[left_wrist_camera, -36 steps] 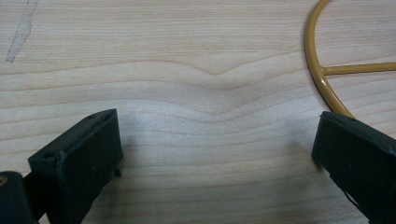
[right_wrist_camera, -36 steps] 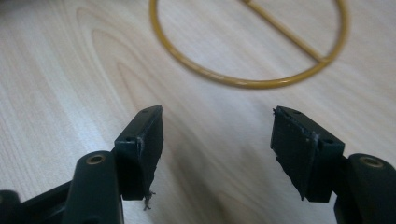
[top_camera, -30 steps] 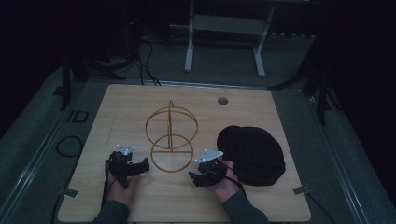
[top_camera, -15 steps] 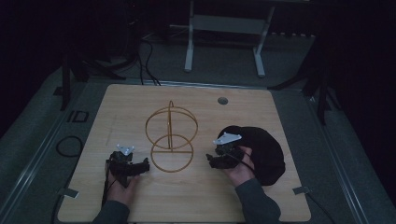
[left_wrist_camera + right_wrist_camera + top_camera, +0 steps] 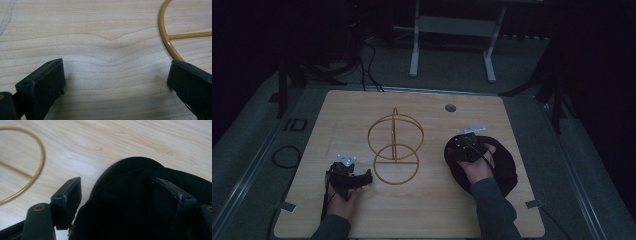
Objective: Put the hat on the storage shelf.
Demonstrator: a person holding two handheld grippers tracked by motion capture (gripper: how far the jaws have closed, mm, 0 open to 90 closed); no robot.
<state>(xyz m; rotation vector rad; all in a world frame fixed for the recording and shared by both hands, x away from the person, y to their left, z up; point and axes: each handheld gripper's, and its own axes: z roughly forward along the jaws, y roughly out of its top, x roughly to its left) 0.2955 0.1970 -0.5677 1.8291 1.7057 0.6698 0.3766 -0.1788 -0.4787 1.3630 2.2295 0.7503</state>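
Hovering your right gripper [image 5: 460, 148] over black cap [image 5: 504, 170] at frame's lower right, jaws just opened wide, nothing gripped. Your left gripper [image 5: 368, 177] wide, empty, beside gold wire stand [image 5: 395, 150] on tabletop [image 5: 422, 215].

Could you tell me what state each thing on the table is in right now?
Wire stand: upright, untouched.
Black hat: lying flat, not gripped.
Left gripper: open, empty, beside the stand's base ring.
Right gripper: jaws just opened, over the hat's edge.
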